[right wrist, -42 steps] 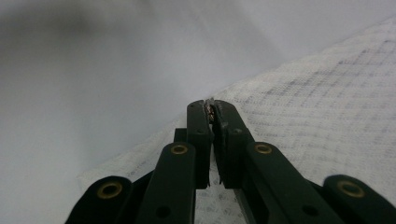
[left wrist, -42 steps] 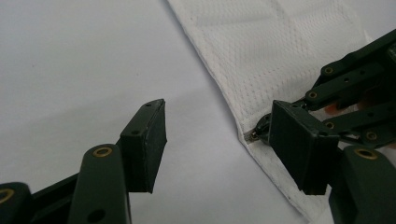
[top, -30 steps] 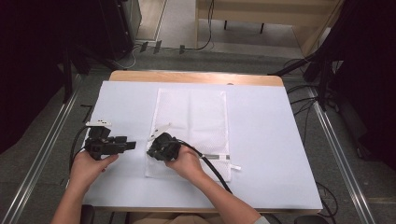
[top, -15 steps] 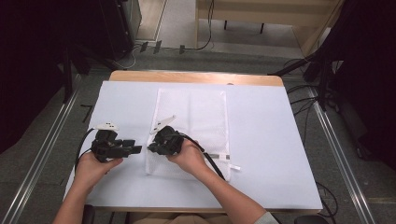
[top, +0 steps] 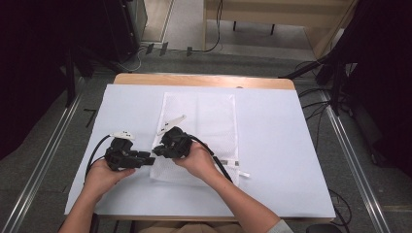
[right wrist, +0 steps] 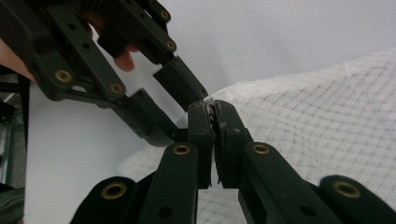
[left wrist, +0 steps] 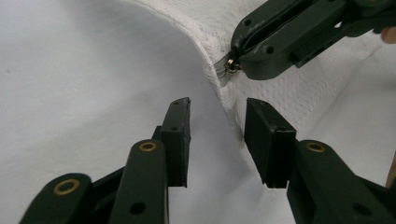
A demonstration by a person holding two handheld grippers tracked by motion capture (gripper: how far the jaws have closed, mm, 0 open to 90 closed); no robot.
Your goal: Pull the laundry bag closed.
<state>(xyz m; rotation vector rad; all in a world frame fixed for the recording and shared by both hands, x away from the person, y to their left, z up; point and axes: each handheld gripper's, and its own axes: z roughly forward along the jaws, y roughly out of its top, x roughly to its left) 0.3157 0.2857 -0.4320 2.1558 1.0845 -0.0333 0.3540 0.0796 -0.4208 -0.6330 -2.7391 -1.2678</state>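
A white mesh bag [top: 214, 121] lies flat in the middle of the white-covered table [top: 282, 145]. My right gripper [top: 158, 149] is shut on the small metal zipper pull [left wrist: 229, 68] at the bag's near left corner and holds that corner slightly raised. In the right gripper view the pull is pinched between the tips of the right gripper [right wrist: 212, 108]. My left gripper [top: 145, 158] points right at the same corner. Its jaws have just been closing and stand open in the left gripper view, astride the bag's edge [left wrist: 224, 100], with the pads not pressing on it.
A white strap [top: 233, 164] sticks out from the bag's near right side. Black cables trail from both grippers across the near part of the cover. The wooden table edge [top: 204, 80] runs along the far side, with metal rails [top: 43, 160] on the floor beside the table.
My left gripper has moved right, up to the bag's corner, and its jaws have narrowed. The right gripper has lifted the corner a little.
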